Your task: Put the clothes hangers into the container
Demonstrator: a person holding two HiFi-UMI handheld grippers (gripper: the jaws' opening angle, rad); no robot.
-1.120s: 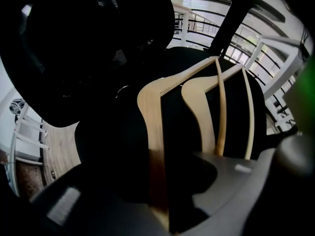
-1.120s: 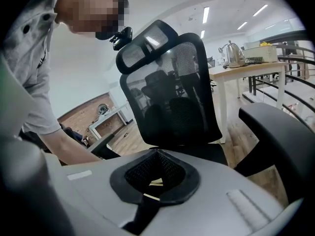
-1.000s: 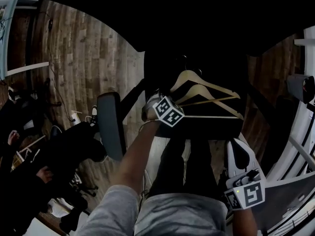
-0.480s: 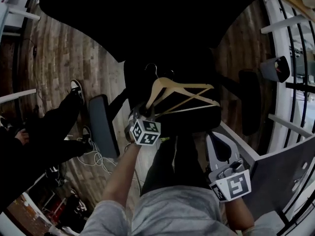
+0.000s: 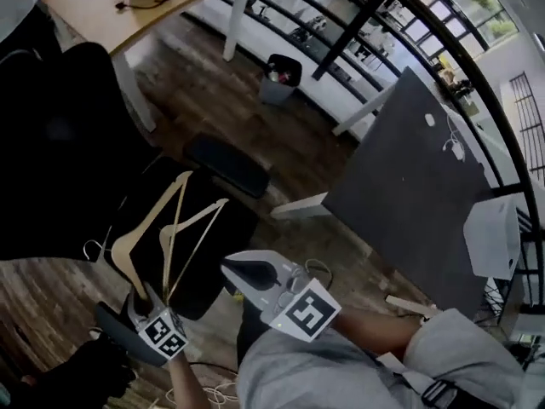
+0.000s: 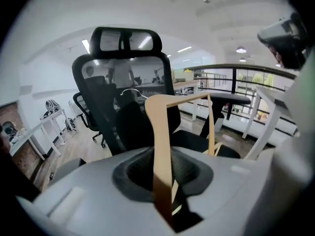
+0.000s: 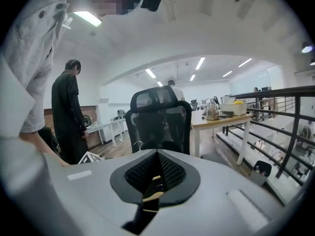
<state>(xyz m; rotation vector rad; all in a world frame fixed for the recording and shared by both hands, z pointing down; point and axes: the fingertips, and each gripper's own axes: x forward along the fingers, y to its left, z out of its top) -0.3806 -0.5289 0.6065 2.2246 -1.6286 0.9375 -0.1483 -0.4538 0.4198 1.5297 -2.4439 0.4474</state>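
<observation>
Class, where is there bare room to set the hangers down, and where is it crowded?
Free: the grey tabletop, mostly bare beside the white box; the floor between it and the bin. Crowded: the chair seat under the hangers.

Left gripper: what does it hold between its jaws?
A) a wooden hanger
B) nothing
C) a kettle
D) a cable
A: the left gripper has its jaws closed on the pale wooden arm of a hanger, which rises in front of the chair.
</observation>
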